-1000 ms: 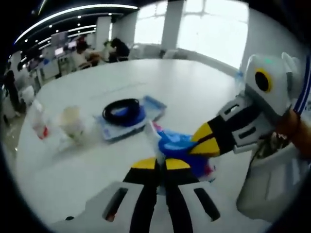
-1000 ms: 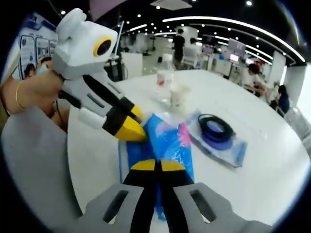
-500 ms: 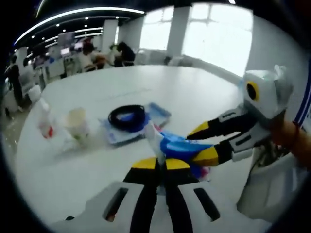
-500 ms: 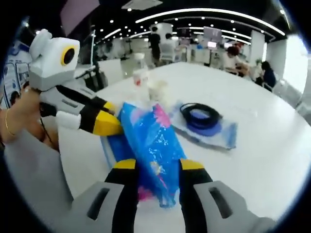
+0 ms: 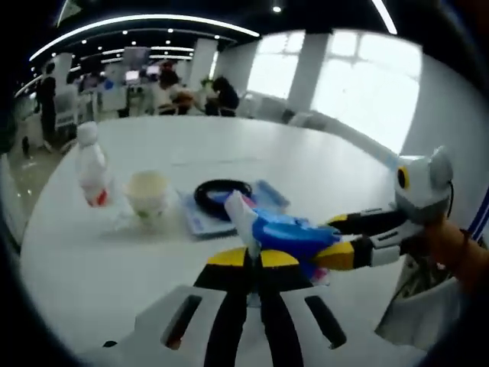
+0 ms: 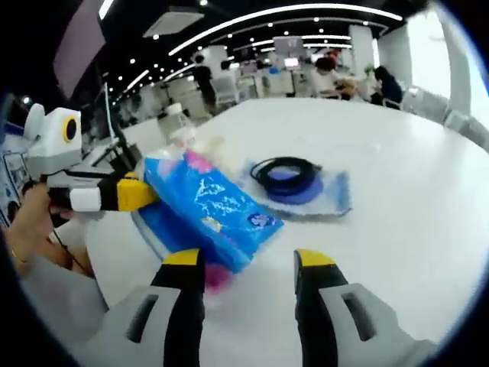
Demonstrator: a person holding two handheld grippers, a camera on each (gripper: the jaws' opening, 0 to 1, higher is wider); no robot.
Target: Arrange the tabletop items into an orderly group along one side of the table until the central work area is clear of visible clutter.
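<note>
A blue tissue pack (image 5: pixel 286 233) with a pink patch hangs just over the white table (image 5: pixel 92 267). My left gripper (image 5: pixel 252 260) is shut on its white end seam. In the right gripper view the pack (image 6: pixel 214 210) slants across the middle, and the left gripper (image 6: pixel 134 195) pinches its left end. My right gripper (image 6: pixel 248 264) stands open, the pack's near end just above its left jaw and not clamped. From the left gripper view the right gripper (image 5: pixel 338 238) reaches in from the right, jaws spread on either side of the pack.
A black cable coil (image 5: pixel 221 191) lies on a clear blue bag (image 6: pixel 328 195) mid-table. A paper cup (image 5: pixel 147 195) and a small bottle (image 5: pixel 92 172) stand to its left. A hand (image 6: pixel 30 222) holds the left gripper. People sit at far tables.
My right gripper went from shut on the pack to open and has drawn back a little. The left gripper keeps its hold on the pack's end.
</note>
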